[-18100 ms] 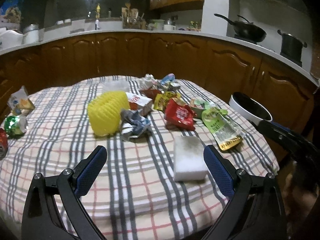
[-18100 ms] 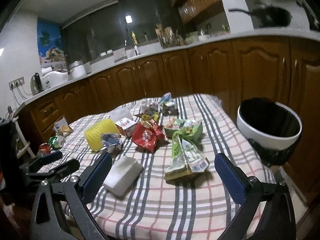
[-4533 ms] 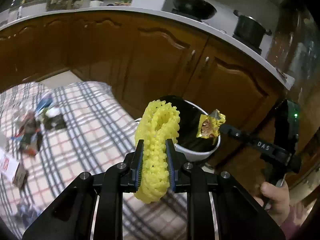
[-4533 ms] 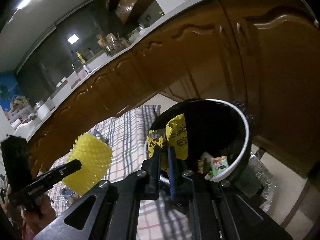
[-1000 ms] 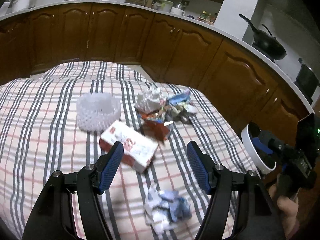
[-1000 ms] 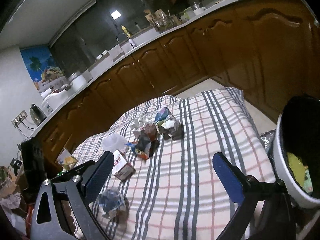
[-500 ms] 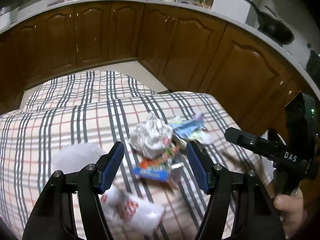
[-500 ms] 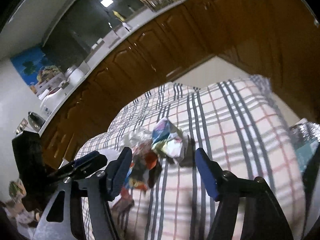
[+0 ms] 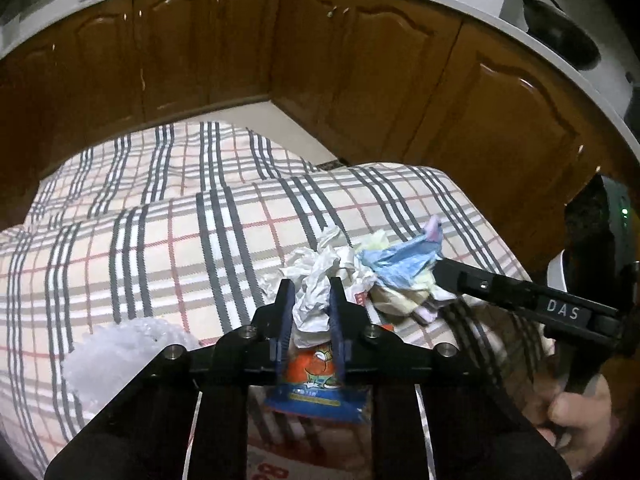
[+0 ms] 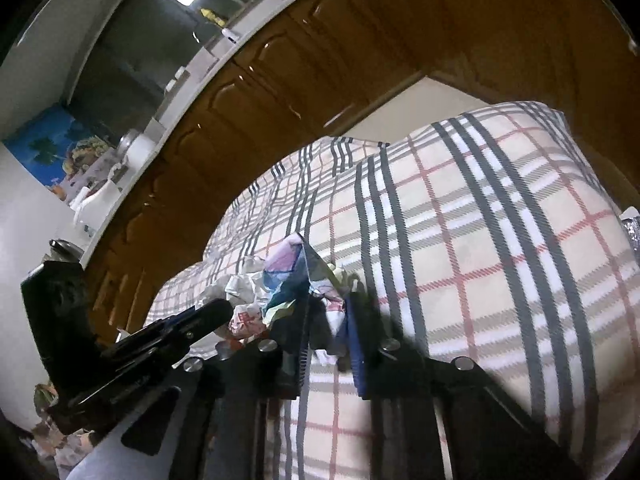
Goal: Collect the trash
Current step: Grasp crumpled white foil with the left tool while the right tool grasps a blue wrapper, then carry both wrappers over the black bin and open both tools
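Both of your tools have dropped in over the little heap of rubbish since a second ago, when they hung spread wide above the checked cloth.

Your left tool [image 9: 310,312] is closing its blue-padded fingers on a crumpled white paper wad [image 9: 320,276], which sits between the pads at the near side of the heap. Just beneath the wad lies an orange and blue printed snack wrapper [image 9: 318,380], partly hidden by the tool's black frame.

Your right tool [image 10: 326,332] is closing too, on a crumpled pale blue, pink and white plastic wrapper [image 10: 296,276] at the heap's other side. Motion blur makes it hard to tell how firmly those pads bite.

All of this lies on the desk, covered by a beige cloth with grey and red checks [image 9: 180,240]. A white foam fruit net [image 9: 116,344] rests on the cloth to the left, apart from the heap. Brown wooden cabinets [image 9: 360,64] curve behind the desk.

You appear to be at the pick-up step, one piece per hand. Next, judging from this, you would finish each squeeze, then lift straight up so the loose neighbours stay behind. The bin's white rim [image 9: 558,276] barely shows at the right edge of the left view.
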Available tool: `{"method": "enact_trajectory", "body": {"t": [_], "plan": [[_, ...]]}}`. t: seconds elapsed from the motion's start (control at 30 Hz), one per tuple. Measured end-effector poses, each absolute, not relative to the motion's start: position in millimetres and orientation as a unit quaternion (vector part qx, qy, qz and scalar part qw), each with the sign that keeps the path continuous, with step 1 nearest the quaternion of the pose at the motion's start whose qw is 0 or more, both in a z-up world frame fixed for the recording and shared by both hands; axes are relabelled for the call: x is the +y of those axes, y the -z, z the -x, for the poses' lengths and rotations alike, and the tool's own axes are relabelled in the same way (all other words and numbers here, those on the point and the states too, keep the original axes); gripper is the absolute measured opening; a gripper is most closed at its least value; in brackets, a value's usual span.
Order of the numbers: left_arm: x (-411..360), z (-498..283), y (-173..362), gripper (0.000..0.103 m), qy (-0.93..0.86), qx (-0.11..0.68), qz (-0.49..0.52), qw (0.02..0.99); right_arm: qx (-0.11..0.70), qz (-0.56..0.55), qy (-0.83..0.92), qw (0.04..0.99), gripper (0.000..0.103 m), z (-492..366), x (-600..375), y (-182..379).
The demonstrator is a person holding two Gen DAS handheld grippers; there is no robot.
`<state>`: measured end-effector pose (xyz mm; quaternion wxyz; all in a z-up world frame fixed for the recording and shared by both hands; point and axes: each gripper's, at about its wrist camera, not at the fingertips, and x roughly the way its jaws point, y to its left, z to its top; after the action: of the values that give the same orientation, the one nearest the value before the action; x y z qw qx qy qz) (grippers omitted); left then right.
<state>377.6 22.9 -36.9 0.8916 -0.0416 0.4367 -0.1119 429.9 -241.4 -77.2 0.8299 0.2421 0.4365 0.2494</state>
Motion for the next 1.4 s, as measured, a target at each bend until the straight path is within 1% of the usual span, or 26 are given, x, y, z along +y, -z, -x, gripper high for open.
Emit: {"method": "enact_trajectory", "body": {"t": [0.33,0.53,1.1,1.4], "plan": [[11,-334,-7,0.014,0.141,0.383,0.057,0.911,0.38,-0.231,-0.255,0.859,0.01,-373,-272,33],[-10,-297,-24,0.014,0.177,0.368,0.061,0.911,0.352,-0.231,-0.244,0.873,0.01,-332,-298,16],[-89,-246,-27,0.014,0.264,0.373,0.06,0.887,0.315,-0.247,-0.162,0.902,0.01,-245,-388,10],[-130,-232,-37,0.014,0.299,0.368,0.041,0.879,0.302,-0.254,-0.112,0.912,0.01,-221,-430,9]]}}
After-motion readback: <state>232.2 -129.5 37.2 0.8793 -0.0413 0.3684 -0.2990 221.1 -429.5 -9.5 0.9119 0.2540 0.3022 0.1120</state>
